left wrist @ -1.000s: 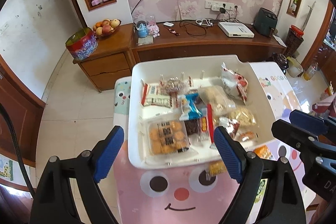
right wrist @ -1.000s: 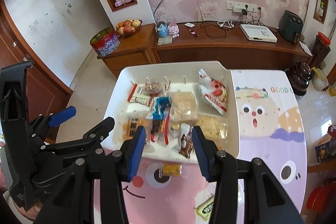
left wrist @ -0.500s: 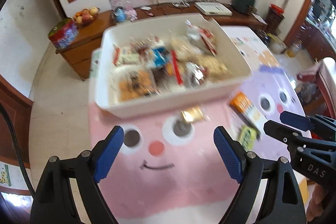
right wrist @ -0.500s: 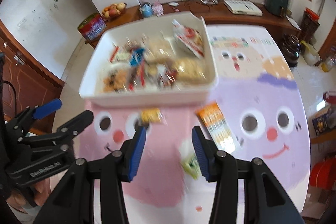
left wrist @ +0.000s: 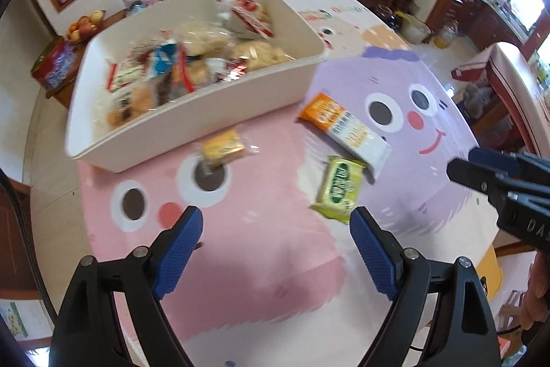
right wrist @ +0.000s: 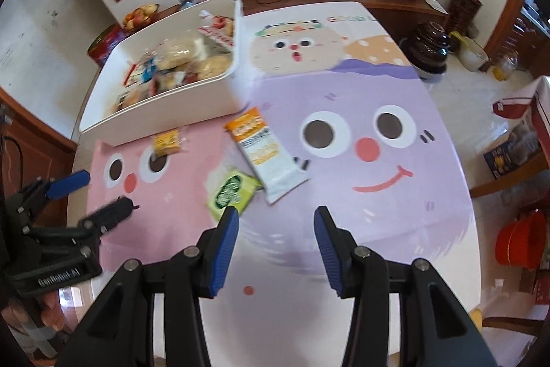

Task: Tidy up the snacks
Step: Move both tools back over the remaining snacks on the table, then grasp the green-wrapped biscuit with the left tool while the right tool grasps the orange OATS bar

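Green snack packet (right wrist: 232,191) just beyond empty, spread right gripper (right wrist: 275,229).

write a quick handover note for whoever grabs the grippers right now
Left gripper: open, empty, above the pink part of the table mat.
Right gripper: open, empty, just short of the green packet.
White bin: already holds many snacks.
Left on the table: small yellow packet beside the bin, orange-and-white packet, and the green packet, whose corner tucks under the orange-and-white one.
To do: move those three into the bin.
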`<state>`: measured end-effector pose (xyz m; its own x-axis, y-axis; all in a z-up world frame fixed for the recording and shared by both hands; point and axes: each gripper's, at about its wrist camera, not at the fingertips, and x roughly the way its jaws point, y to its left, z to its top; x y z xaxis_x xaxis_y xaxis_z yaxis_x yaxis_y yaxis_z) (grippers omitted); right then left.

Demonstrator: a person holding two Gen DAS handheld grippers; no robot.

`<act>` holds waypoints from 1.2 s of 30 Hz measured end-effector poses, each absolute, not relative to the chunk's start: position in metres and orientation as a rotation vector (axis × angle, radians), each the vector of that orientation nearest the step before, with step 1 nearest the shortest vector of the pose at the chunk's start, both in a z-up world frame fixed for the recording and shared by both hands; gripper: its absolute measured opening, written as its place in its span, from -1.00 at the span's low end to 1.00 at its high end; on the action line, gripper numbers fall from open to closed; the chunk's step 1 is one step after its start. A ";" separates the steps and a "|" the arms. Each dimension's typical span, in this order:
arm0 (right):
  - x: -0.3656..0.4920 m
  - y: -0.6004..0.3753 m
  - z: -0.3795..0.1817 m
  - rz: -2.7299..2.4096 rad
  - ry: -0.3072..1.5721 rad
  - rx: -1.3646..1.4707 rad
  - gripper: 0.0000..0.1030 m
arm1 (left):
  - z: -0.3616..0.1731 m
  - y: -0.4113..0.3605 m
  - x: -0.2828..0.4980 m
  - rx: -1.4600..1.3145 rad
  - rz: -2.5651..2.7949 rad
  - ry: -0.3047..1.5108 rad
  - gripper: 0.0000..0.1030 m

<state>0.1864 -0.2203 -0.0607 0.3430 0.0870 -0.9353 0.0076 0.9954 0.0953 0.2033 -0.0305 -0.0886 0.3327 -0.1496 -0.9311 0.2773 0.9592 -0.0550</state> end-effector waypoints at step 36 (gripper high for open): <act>0.292 -0.184 -0.174 0.268 1.413 -0.005 -0.10 | -0.188 -0.044 0.242 -0.114 -0.255 1.309 -0.31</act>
